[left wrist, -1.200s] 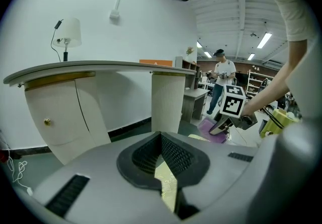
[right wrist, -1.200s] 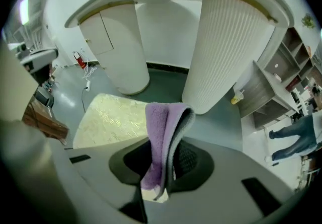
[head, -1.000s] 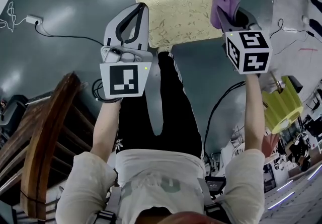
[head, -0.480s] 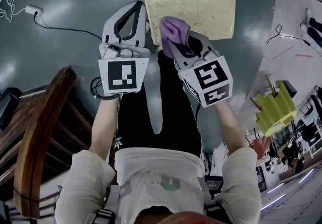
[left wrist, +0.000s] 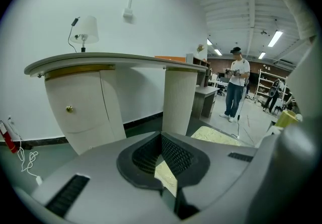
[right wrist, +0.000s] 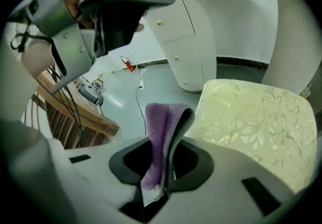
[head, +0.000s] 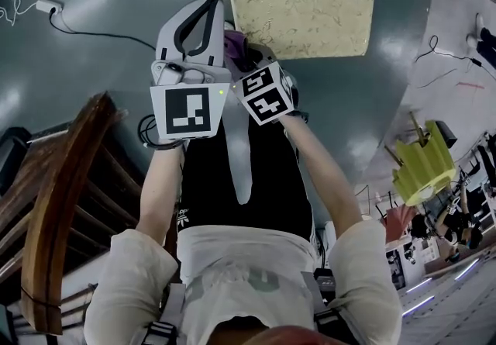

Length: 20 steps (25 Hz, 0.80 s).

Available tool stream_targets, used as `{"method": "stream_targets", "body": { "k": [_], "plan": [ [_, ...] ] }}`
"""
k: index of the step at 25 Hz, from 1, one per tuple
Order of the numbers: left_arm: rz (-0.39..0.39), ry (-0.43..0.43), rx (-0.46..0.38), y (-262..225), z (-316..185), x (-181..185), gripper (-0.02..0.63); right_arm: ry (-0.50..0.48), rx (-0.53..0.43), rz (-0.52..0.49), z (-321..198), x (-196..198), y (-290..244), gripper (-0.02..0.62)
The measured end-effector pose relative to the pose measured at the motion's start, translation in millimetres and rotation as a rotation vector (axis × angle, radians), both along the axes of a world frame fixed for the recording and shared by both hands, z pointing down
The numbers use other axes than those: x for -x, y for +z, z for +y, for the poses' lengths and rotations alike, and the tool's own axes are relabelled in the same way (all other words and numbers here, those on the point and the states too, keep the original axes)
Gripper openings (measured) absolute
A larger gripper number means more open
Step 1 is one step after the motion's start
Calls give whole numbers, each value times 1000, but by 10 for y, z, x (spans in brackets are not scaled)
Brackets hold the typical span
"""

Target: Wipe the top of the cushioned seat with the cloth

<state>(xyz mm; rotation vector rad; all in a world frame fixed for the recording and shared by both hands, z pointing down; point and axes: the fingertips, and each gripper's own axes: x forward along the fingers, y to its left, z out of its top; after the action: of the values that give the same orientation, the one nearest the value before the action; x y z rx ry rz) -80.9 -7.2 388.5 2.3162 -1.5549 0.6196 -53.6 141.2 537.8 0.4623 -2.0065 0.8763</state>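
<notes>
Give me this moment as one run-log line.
right gripper: shut on purple cloth | cloth: off patterned cream cushioned seat, beside its corner | left gripper: shut, empty

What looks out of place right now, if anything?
Nothing looks spilled or damaged. One oddity: the purple terry cloth, pinched upright in the right gripper, is off the pale gold leaf-patterned cushioned seat. It sits beside the seat's edge rather than on its top, so it is wiping nothing.

No legible text or numbers
</notes>
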Motion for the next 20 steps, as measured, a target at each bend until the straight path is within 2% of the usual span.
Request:
{"method": "stream_targets", "body": {
  "k": [6,20],
  "plan": [
    [35,-22,4,-20,-43,-11,6,15,10,73,-13,-141,252,92],
    [24,8,6,-17,-26,-154,6,-14,-23,91,-68,-467,228,92]
  ]
}}
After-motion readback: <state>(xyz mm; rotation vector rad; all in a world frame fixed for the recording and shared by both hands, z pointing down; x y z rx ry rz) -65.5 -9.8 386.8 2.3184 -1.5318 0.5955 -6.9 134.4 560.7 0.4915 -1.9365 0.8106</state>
